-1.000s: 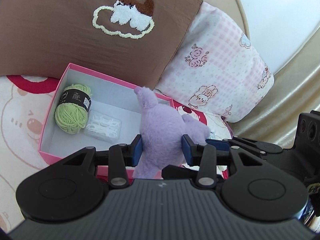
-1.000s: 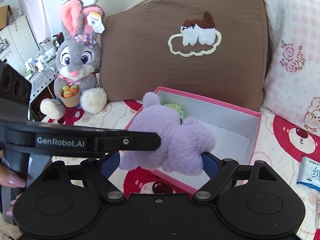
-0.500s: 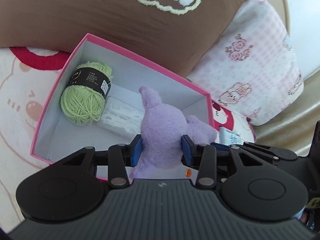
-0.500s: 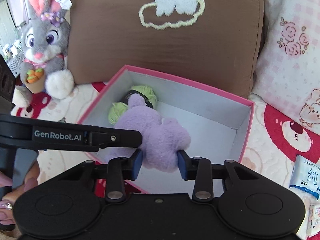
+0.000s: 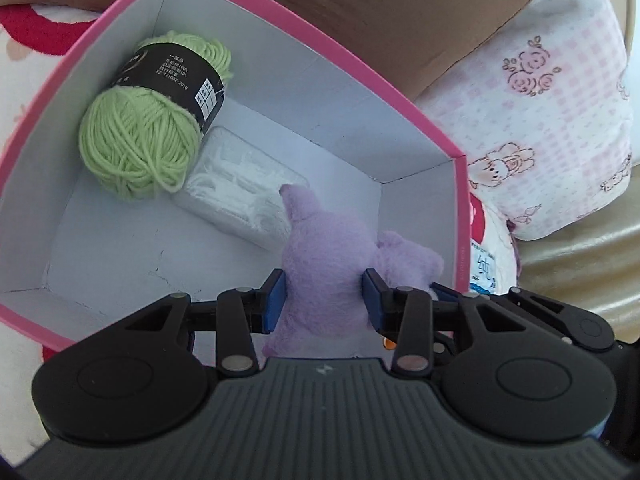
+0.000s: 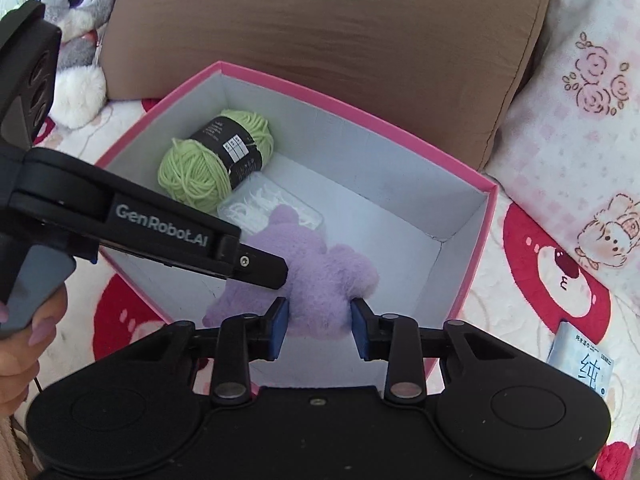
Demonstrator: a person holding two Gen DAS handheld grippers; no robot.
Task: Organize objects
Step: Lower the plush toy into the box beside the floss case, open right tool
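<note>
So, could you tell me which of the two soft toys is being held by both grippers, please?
The purple plush, over the pink box; the grey rabbit toy sits untouched beside the brown pillow.

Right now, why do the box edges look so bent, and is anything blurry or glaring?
Left wrist view: the fisheye lens bows the straight pink box rim; bright even daylight, yarn label sharp, soft shadows only, the top right corner washed out. Right wrist view: the same bending of the rim, the purple plush in focus, no strong glare, the picture's corners dark.
</note>
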